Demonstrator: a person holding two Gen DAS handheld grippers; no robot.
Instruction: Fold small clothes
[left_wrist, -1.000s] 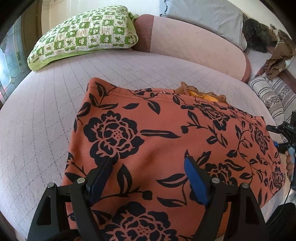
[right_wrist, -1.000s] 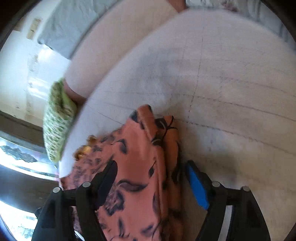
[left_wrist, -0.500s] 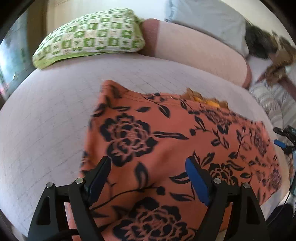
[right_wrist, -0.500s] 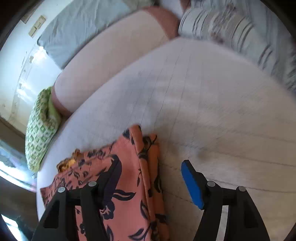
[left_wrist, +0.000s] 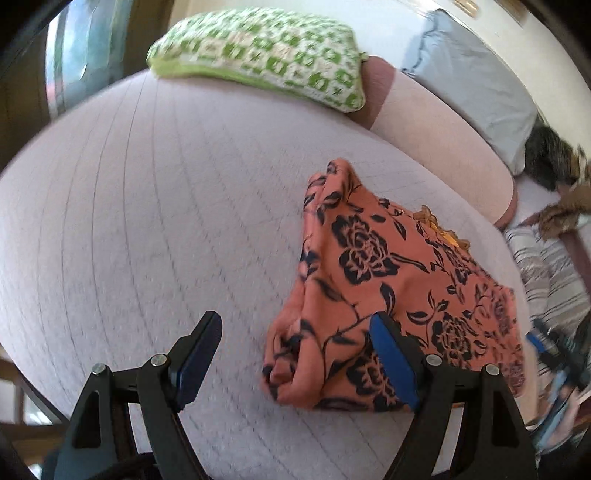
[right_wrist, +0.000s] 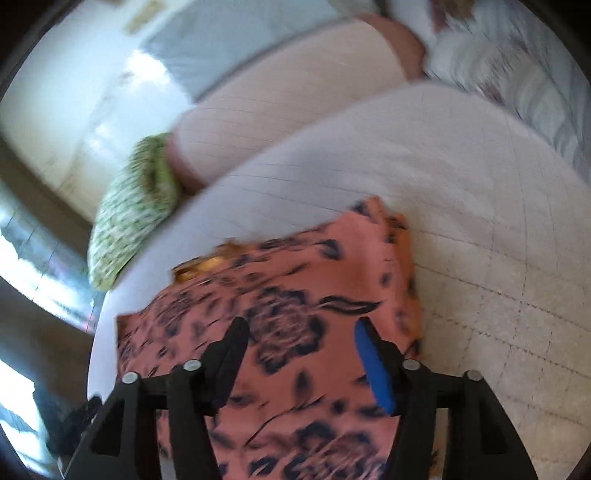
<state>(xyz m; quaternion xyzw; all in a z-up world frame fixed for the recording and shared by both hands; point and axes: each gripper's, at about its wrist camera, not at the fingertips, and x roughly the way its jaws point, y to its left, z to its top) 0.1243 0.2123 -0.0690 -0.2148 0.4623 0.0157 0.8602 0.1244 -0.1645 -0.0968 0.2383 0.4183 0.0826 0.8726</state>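
An orange garment with a black flower print (left_wrist: 399, 288) lies folded on the pale quilted bed (left_wrist: 147, 221). A bit of yellow trim pokes out at its far edge. My left gripper (left_wrist: 295, 354) is open and empty, just off the garment's near left corner, over bare bedding. My right gripper (right_wrist: 299, 350) is open and empty, hovering over the garment (right_wrist: 288, 295) near its right edge. The right gripper also shows blurred at the far right of the left wrist view (left_wrist: 557, 354).
A green checked pillow (left_wrist: 258, 55) lies at the head of the bed beside a long pink bolster (left_wrist: 443, 140). A grey pillow (left_wrist: 476, 81), dark and brown clothes (left_wrist: 554, 166) and striped fabric (left_wrist: 546, 269) lie at the right. A window is at the left.
My left gripper has swung left off the garment to its left corner. My right gripper has moved left from the garment's right edge to above the cloth. Both stayed open.
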